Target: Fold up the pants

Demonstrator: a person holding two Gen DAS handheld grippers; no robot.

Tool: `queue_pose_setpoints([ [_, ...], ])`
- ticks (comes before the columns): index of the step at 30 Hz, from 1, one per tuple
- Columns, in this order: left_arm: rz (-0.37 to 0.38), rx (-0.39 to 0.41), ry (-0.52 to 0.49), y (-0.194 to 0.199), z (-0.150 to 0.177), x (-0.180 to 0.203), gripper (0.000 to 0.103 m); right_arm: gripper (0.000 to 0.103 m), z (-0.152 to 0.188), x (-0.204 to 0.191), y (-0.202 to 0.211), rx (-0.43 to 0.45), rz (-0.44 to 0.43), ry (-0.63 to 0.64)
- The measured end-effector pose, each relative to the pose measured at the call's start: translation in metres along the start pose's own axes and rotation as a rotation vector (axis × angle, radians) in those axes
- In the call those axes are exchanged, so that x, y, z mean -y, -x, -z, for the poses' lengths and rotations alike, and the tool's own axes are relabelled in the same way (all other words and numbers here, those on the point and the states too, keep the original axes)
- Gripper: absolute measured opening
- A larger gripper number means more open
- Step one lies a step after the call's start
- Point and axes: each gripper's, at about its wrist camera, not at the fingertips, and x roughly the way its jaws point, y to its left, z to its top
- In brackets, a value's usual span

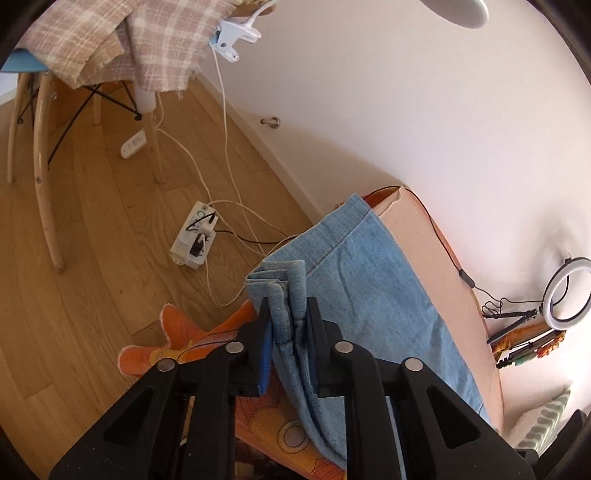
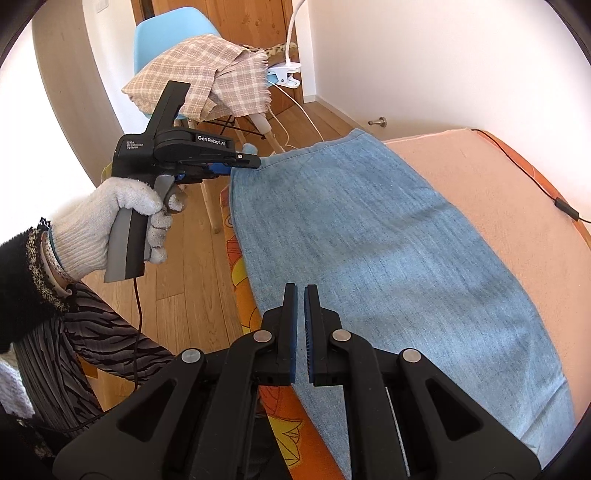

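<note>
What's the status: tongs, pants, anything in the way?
Left tongs shut on bunched pants corner. Right tongs shut, empty, above the denim. Pants lie flat on the pink pad. Nothing in the way.

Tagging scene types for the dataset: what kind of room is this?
Most likely a home bedroom or living room. Jeans lie on a peach-covered bed or sofa, a blue chair holds a plaid blanket, and a power strip sits on the wood floor.

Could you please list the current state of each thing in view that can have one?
Light blue denim pants: folded, lying flat, one corner lifted.
Left gripper: shut on the pants' bunched corner.
Right gripper: shut, empty, above the pants.
Beige plaid blanket: draped over the light blue chair.
</note>
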Motion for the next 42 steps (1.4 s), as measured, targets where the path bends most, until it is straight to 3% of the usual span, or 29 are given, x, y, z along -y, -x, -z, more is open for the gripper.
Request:
queue_pose_setpoints([
  [3, 0.023, 0.017, -0.057, 0.005, -0.001, 0.014, 0.012, 0.019, -0.006, 0.013, 0.002, -0.01, -0.009, -0.05],
  [5, 0.031, 0.036, -0.129, 0.01, 0.001, 0.029, 0.012, 0.046, -0.014, 0.025, 0.005, -0.007, -0.011, -0.099],
  [6, 0.043, 0.042, -0.152, 0.013, 0.002, 0.035, 0.012, 0.049, -0.018, 0.032, 0.006, -0.008, -0.024, -0.129],
  [12, 0.082, 0.046, -0.24, 0.017, 0.015, 0.052, 0.011, 0.049, -0.061, 0.067, 0.002, -0.015, -0.12, -0.276],
  [15, 0.107, 0.042, -0.184, 0.018, 0.018, 0.041, 0.011, 0.049, -0.091, 0.072, -0.014, -0.038, -0.131, -0.303],
  [26, 0.167, 0.051, -0.332, 0.03, 0.03, 0.07, 0.011, 0.052, -0.187, 0.065, -0.125, -0.212, -0.26, -0.374],
  [34, 0.227, 0.045, -0.405, 0.037, 0.037, 0.091, 0.011, 0.053, -0.222, 0.058, -0.188, -0.358, -0.106, -0.296],
  [42, 0.246, 0.017, -0.462, 0.033, 0.05, 0.106, 0.011, 0.053, -0.219, 0.053, -0.212, -0.484, 0.055, -0.173],
])
